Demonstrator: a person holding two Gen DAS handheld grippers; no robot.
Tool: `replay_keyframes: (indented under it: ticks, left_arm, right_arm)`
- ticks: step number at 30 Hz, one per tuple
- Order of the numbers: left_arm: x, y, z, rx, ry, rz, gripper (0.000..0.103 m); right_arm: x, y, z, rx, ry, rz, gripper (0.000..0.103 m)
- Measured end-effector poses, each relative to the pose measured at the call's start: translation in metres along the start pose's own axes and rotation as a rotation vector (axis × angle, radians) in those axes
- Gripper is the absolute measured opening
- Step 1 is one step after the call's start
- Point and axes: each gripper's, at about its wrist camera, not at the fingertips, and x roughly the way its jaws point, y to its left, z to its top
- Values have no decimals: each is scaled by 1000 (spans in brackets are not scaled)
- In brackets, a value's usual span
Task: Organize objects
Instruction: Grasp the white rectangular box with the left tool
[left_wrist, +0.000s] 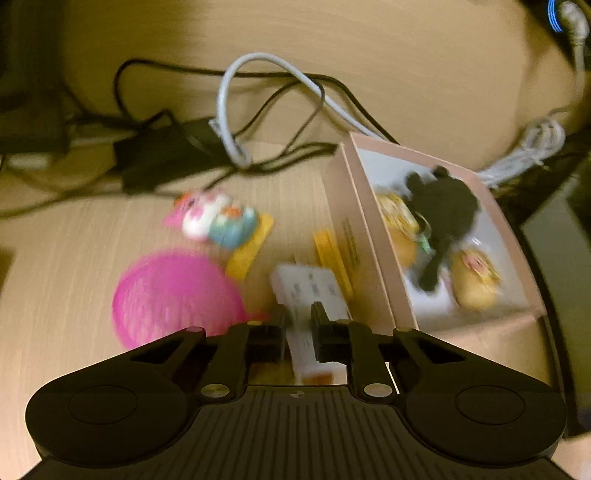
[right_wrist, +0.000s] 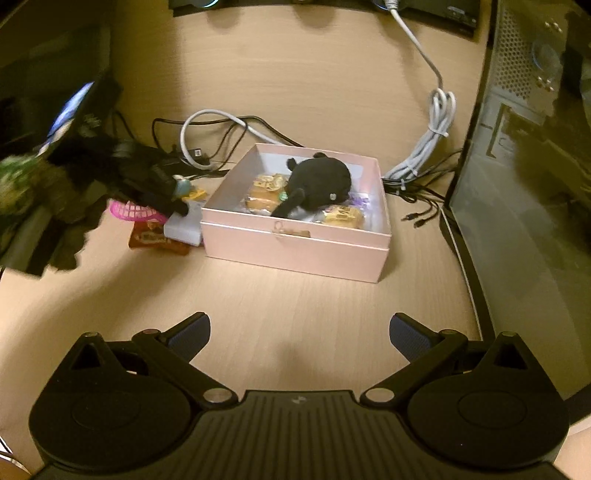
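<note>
A pink box (right_wrist: 295, 247) stands open on the desk, holding a black plush toy (right_wrist: 317, 181) and wrapped pastries (right_wrist: 341, 216). In the left wrist view the box (left_wrist: 373, 254) is to the right, with the plush (left_wrist: 443, 210) inside. My left gripper (left_wrist: 299, 317) is shut on a white box (left_wrist: 310, 295) just left of the pink box; it also shows in the right wrist view (right_wrist: 183, 225). A pink round basket (left_wrist: 173, 295), a colourful owl toy (left_wrist: 214, 218) and yellow packets (left_wrist: 251, 247) lie nearby. My right gripper (right_wrist: 299, 332) is open and empty, in front of the pink box.
Black and grey cables (left_wrist: 236, 110) and a black power adapter (left_wrist: 155, 155) lie behind the toys. A bundled grey cable (right_wrist: 428, 147) lies right of the box. A computer case (right_wrist: 517, 184) stands at the right edge. A brown snack packet (right_wrist: 157, 240) lies left of the box.
</note>
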Motion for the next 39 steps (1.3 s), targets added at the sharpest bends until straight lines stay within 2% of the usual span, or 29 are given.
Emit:
replay_keyframes:
  ticks: [3, 5, 8, 11, 13, 15, 17, 21, 23, 25, 26, 27, 28, 30, 31, 33, 35, 37, 39]
  left_arm:
    - [-24, 4, -32, 55, -11, -27, 16]
    - [-36, 5, -54, 92, 27, -6, 15]
    - [-52, 12, -84, 127, 57, -14, 15]
    - [-72, 18, -106, 175, 46, -43, 15]
    - [-82, 13, -118, 249, 31, -47, 19]
    - [-86, -2, -129, 374, 21, -38, 19]
    - [-80, -18, -139, 479, 46, -42, 20]
    - [-71, -36, -154, 539, 69, -68, 23]
    - [-70, -43, -158, 569, 60, -76, 30]
    - [-68, -52, -164, 620, 67, -91, 55]
    - [-67, -56, -167, 645, 79, -107, 63]
    - [-65, -61, -169, 674, 95, -124, 78]
    - [-63, -65, -172, 697, 109, -133, 87]
    - [-62, -70, -173, 714, 116, -147, 88]
    - [-63, -70, -170, 708, 103, -155, 84]
    - [-73, -68, -164, 715, 9, -141, 82]
    - [-77, -68, -156, 776, -74, -85, 82]
    - [-68, -69, -142, 837, -63, -28, 82]
    - [-55, -67, -130, 863, -30, -8, 82]
  right_arm:
    - [6, 13, 2, -24, 2, 28, 103]
    - [10, 25, 4, -47, 3, 47, 103]
    - [7, 40, 6, -87, -6, 84, 103]
    - [5, 48, 3, -118, -8, 91, 103]
    - [5, 49, 0, -120, 5, 87, 103]
    - [7, 46, -5, -109, 22, 75, 103]
    - [7, 42, -10, -99, 32, 57, 103]
    - [6, 25, -22, -59, 46, 15, 103]
    - [7, 14, -28, -27, 60, -14, 103]
    - [8, 4, -35, 11, 76, -37, 103]
    - [8, -2, -38, 33, 83, -44, 103]
    - [8, -6, -41, 49, 88, -49, 103]
    - [8, -10, -43, 62, 91, -54, 103]
    - [6, -16, -47, 80, 92, -63, 103]
    - [4, -18, -49, 84, 90, -68, 103]
    - [0, -22, -52, 93, 84, -75, 103]
    - [-2, -25, -55, 108, 89, -79, 103]
    - [-2, -27, -56, 116, 97, -82, 103]
    - [-3, -26, -58, 119, 98, -81, 103]
